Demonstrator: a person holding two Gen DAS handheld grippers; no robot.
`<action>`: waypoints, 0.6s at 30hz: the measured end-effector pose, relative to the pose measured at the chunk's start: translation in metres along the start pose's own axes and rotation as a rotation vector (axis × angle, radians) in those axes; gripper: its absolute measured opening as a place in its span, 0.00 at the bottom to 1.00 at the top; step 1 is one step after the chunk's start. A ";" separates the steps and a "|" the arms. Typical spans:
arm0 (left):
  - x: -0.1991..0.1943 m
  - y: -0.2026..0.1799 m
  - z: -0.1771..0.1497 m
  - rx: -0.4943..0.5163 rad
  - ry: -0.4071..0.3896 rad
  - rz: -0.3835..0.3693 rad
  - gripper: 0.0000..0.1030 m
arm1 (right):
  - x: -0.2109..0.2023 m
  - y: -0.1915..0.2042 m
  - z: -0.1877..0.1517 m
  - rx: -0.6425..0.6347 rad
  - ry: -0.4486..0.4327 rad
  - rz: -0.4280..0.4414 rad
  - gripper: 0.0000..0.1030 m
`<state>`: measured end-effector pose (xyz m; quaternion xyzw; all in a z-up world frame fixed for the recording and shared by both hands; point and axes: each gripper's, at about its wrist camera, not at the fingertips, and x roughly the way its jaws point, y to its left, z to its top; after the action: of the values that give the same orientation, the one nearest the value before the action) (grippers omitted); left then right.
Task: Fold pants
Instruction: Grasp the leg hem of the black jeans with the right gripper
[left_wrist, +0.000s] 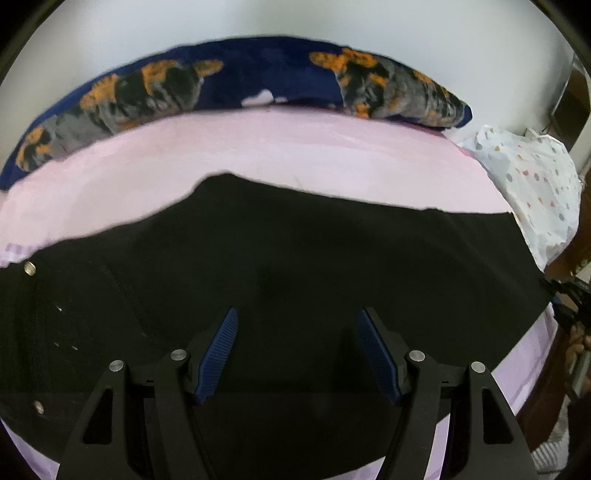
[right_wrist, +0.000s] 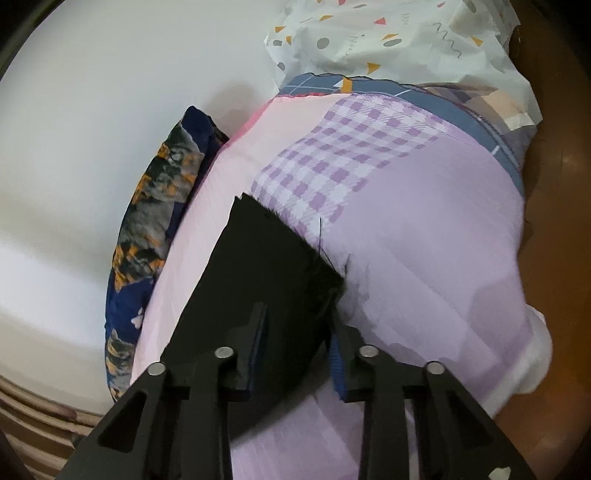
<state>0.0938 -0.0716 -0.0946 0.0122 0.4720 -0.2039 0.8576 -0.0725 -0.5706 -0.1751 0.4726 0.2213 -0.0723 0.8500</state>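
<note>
The black pants (left_wrist: 295, 258) lie spread flat on the pink and lilac bed sheet (left_wrist: 258, 155), with a metal button (left_wrist: 29, 268) at their left end. My left gripper (left_wrist: 298, 312) hovers open over the middle of the pants, nothing between its blue pads (left_wrist: 218, 350). In the right wrist view the frayed leg end of the pants (right_wrist: 273, 254) lies between the fingers of my right gripper (right_wrist: 298, 319). A gap still shows between its jaws. One finger (right_wrist: 255, 325) sits over the cloth and the other (right_wrist: 341, 354) stands at its edge.
A dark blue pillow (left_wrist: 177, 88) with orange and grey print lies along the far side against the white wall. A white spotted cover (left_wrist: 535, 173) is bunched at the foot end. The sheet has a lilac check patch (right_wrist: 343, 147). Brown floor (right_wrist: 561, 206) shows past the bed edge.
</note>
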 end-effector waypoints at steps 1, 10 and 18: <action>0.003 0.000 -0.001 -0.008 0.013 -0.001 0.66 | 0.003 0.000 0.001 0.004 0.003 0.000 0.16; 0.019 0.001 -0.004 -0.001 0.020 0.036 0.66 | -0.001 0.019 -0.001 0.039 0.004 0.083 0.08; 0.004 0.020 -0.001 -0.102 0.010 -0.051 0.66 | 0.032 0.123 -0.038 -0.097 0.137 0.242 0.08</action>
<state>0.1022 -0.0542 -0.1022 -0.0426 0.4861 -0.2014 0.8493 -0.0149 -0.4696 -0.1112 0.4582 0.2236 0.0740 0.8571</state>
